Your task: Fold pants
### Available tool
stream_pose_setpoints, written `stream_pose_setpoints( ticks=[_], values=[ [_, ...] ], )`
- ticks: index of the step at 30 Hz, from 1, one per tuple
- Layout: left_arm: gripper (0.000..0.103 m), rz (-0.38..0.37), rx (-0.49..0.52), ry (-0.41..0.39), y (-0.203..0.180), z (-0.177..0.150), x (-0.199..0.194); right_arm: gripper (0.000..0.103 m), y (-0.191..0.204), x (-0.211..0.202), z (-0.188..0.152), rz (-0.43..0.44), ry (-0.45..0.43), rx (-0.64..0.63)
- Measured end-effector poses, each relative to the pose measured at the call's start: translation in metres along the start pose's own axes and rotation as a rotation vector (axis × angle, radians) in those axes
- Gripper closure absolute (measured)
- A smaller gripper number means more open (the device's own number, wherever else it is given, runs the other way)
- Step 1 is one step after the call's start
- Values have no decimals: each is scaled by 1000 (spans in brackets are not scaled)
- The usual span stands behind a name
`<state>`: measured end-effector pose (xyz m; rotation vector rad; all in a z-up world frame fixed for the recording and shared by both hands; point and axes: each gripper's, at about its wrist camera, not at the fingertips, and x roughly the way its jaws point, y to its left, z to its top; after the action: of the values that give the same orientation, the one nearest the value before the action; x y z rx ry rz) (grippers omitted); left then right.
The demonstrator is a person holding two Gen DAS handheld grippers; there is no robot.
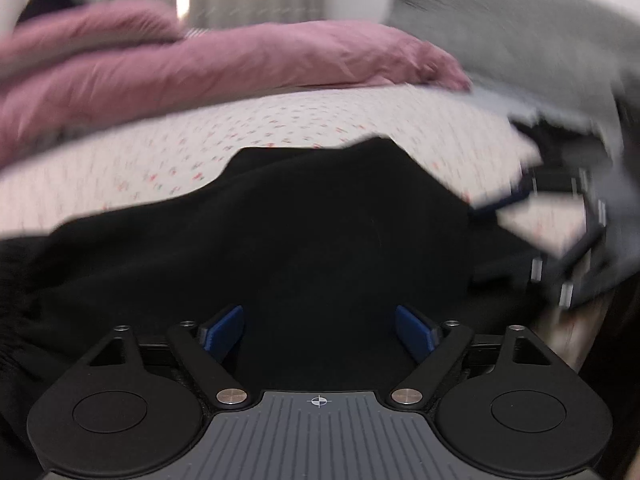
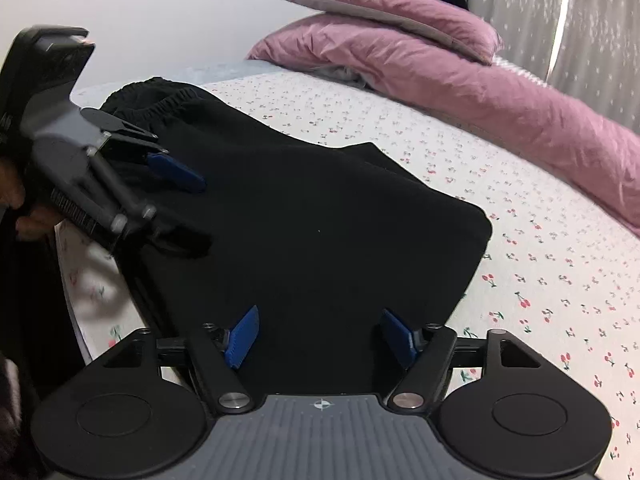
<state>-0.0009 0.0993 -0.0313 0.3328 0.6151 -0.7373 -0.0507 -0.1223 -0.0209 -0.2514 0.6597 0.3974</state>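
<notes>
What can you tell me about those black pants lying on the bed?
The black pants lie folded into a compact, roughly rectangular stack on the cherry-print sheet. The cloth looks soft and thick, like sweatpants, with a gathered elastic waistband at the far end. The surface is mostly flat, with one rounded corner toward the right. Both open grippers hover over them; whether either touches the cloth I cannot tell.

Cherry-print bed [image 2: 540, 260], pink duvet [image 2: 460, 80], white wall [image 2: 160, 8]
</notes>
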Motion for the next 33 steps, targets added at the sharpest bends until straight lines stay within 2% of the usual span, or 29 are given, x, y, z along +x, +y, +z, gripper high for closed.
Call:
stream_pose_setpoints(
  ticks=[1,3,5,9,14,16,18,20,23,25,27,28,30,33],
  values=[
    [16,21,24,-19,-4,-3,-4,31,-1,-3,-3,-3,-6,-1],
    [16,30,7,-33,-5,-7,-7,29,-4,-10,-9,-3,-17,16],
    [16,16,-16,-36,1,-6,-11,26,-8,-17,-14,-12,-22,44],
    [15,-19,-55,-57,5,-7,-24,26,-23,-33,-19,7,-22,128],
    [14,-93,-84,-161,-4,-1,-29,26,-58,-46,-24,116,-15,405],
    [14,-116,-78,-178,-11,2,-27,26,-70,-45,-27,180,-11,510],
    [14,-133,-59,-172,-20,4,-23,30,-80,-42,-30,249,-2,607],
    [14,-148,-30,-165,-29,5,-18,38,-85,-38,-35,303,20,679],
    [14,-172,19,-166,-44,6,-14,48,-86,-27,-39,343,81,744],
    [14,-197,42,-158,-51,7,-10,49,-86,-21,-42,361,114,784],
    [14,-221,58,-151,-58,6,-6,58,-87,-22,-42,389,116,805],
    [14,-232,71,-148,-62,7,-4,67,-86,-22,-44,413,120,822],
    [14,-247,95,-145,-70,7,-2,71,-85,-20,-45,436,135,850],
    [14,-264,122,-155,-79,8,-1,76,-87,-25,-43,452,106,864]
  ],
)
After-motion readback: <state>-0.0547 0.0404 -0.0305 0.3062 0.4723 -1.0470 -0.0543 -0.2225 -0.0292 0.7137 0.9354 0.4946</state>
